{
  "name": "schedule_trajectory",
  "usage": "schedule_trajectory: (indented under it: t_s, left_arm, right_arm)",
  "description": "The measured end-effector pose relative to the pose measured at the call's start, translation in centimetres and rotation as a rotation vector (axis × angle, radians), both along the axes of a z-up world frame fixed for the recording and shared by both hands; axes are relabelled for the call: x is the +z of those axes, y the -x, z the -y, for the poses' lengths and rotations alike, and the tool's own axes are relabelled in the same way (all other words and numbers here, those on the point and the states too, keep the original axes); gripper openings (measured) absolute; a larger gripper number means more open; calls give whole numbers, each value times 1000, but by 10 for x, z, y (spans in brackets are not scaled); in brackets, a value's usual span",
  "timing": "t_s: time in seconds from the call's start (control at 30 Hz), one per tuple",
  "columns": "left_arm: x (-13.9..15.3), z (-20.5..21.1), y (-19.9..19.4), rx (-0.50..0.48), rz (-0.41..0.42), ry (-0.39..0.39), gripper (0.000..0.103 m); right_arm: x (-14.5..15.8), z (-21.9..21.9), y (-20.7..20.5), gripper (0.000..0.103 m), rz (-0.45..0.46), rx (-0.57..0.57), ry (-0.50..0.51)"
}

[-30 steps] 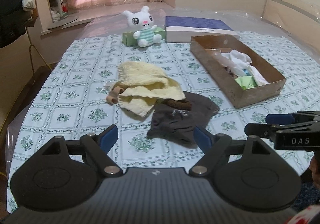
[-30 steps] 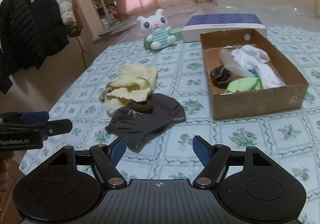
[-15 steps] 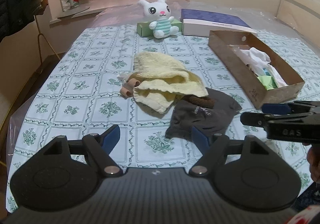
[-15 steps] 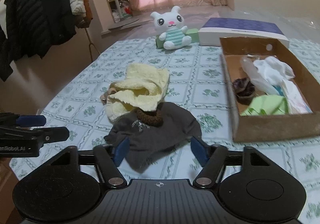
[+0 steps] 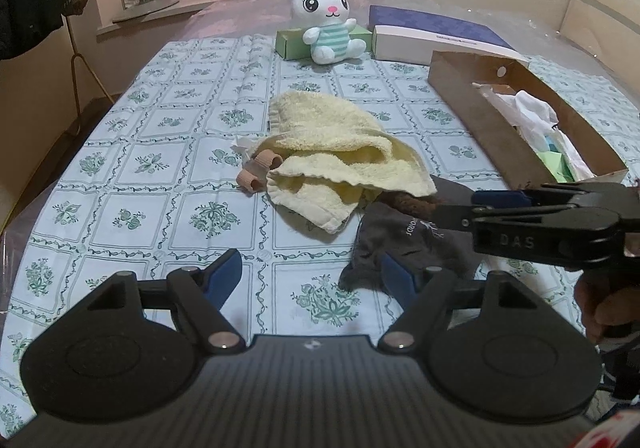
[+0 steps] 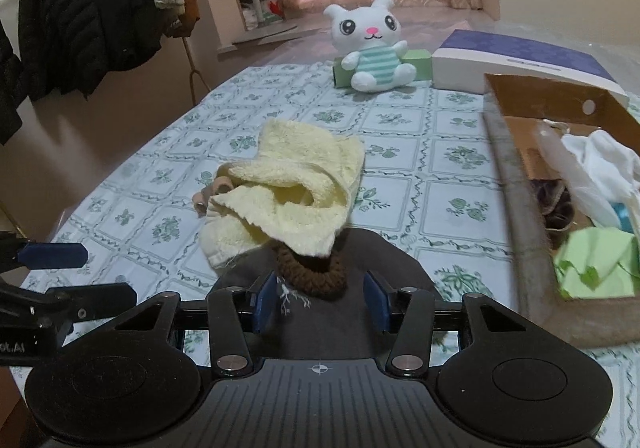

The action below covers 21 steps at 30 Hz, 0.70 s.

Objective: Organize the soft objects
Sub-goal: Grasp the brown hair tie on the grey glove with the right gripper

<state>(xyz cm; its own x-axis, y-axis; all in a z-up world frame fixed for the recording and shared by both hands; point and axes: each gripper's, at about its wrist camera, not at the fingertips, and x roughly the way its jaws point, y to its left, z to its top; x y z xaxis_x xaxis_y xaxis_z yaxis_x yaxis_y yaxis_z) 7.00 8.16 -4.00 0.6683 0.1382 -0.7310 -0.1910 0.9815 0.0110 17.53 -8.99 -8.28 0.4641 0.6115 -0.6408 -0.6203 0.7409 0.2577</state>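
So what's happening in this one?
A person with two handheld grippers is sorting soft items on a bed. The right gripper has its jaws closing around a brown scrunchie lying on a dark grey garment, not yet pinching it. The left gripper is open and empty. A cardboard box holds other items.

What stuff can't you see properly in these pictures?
- Brown scrunchie: its far side is under the yellow towel, right wrist view.
- Pinkish rolled thing: mostly under the towel, left wrist view.
- Cardboard box: cut off by the right edge; its contents overlap.
- Grey cloth: small print unreadable.
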Motion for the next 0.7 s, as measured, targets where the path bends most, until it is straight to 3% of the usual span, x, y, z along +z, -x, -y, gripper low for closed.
schedule_trajectory:
  t_s: [0.3, 0.5, 0.7]
  left_arm:
    - [-10, -6, -9, 10, -20, 11, 73]
    - [-12, -6, -9, 12, -24, 10, 71]
    - [-11, -6, -7, 13, -11, 1, 70]
  right_arm:
    - [-21, -14, -18, 49, -30, 9, 14]
    - [-26, -19, -14, 20, -18, 64, 35]
    - [-17, -13, -2, 18, 22, 78, 39]
